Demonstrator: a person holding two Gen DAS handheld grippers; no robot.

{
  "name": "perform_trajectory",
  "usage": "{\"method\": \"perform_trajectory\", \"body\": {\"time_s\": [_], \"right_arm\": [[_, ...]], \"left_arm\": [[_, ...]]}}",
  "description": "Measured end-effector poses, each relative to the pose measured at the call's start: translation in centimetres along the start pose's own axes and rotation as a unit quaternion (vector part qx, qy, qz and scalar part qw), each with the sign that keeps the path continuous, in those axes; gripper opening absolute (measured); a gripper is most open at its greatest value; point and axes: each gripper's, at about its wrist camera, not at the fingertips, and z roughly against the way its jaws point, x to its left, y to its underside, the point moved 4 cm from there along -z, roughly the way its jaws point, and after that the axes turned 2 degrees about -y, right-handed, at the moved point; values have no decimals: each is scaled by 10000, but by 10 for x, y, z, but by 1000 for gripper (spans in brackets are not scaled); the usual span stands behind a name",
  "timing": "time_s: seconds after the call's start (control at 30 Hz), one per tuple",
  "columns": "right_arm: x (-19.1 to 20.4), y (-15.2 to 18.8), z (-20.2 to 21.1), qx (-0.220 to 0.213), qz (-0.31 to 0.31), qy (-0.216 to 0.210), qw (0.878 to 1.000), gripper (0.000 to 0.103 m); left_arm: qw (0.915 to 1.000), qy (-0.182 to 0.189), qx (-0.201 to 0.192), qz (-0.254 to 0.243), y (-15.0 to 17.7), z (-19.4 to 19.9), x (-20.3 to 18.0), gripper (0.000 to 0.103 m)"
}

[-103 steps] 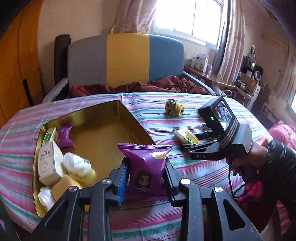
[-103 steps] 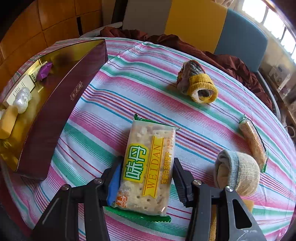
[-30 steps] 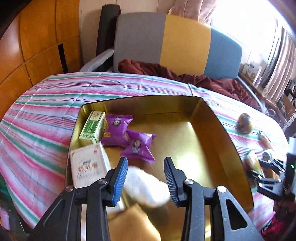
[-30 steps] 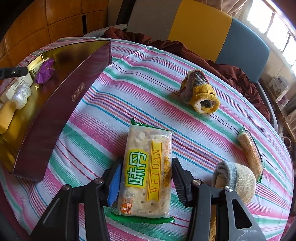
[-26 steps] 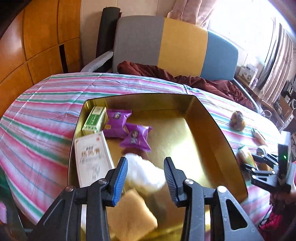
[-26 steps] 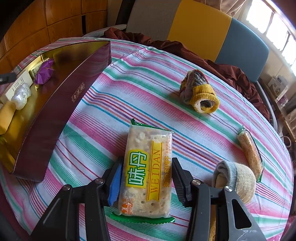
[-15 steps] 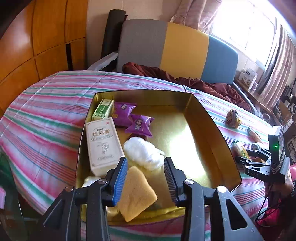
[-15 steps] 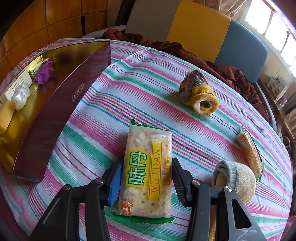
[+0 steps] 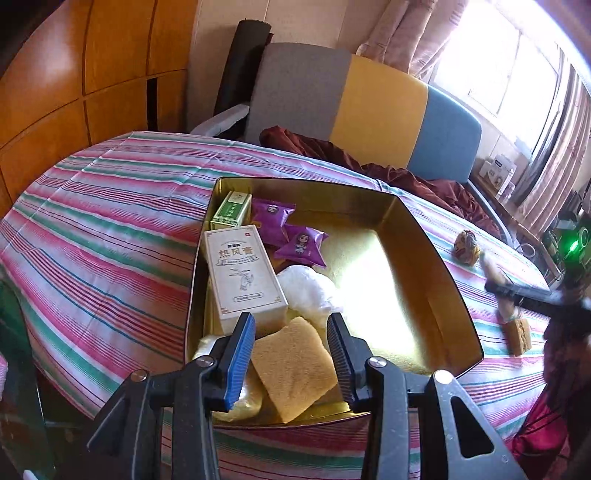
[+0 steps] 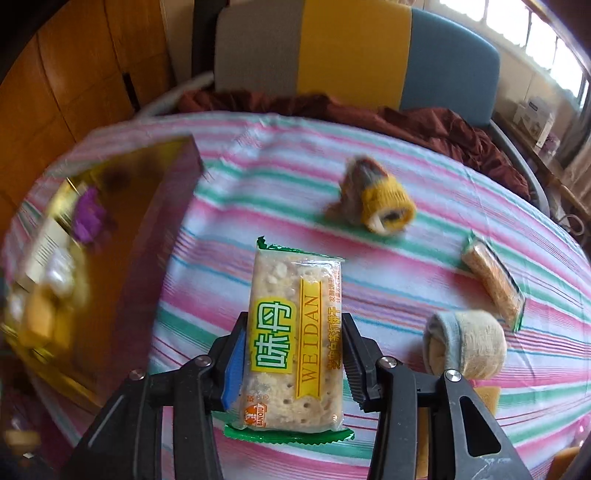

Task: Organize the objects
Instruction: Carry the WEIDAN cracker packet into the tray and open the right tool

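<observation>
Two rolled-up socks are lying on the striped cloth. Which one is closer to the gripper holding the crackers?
The plain beige sock roll, just right of the right gripper. The other roll, with the yellow cuff, lies farther back toward the chair.

This is a lived-in home, likely a sitting or dining room. Ahead of the fingers stands a table (image 9: pixel 110 221) under a pink, green and white striped cloth, and beyond it a chair (image 9: pixel 369 107) upholstered in grey, yellow and blue with a maroon blanket (image 9: pixel 406 177) heaped on its seat. Orange wood panelling (image 9: pixel 92 74) lines the wall to the left; pink curtains (image 9: pixel 406 29) frame a bright window (image 9: pixel 480 62) to the right.
</observation>
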Motion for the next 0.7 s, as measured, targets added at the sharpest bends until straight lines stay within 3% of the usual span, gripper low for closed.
{"method": "perform_trajectory", "body": {"time_s": [0.1, 0.23, 0.4, 0.63, 0.7], "right_arm": [[39, -25, 15, -191, 146, -379, 9990, 47], [96, -53, 4, -105, 254, -816, 9963, 47], [147, -75, -49, 348, 326, -873, 9950, 47], [176, -92, -120, 769, 146, -464, 9958, 47], [179, -97, -128, 762, -42, -557, 9955, 48]], "left_arm": [[10000, 41, -43, 43, -1, 1, 2, 41], [9999, 35, -130, 22, -2, 4, 4, 41], [9998, 73, -76, 151, -1, 1, 14, 41], [9995, 105, 15, 303, 0, -5, 25, 41], [9994, 75, 23, 326, 1, -6, 26, 40]]}}
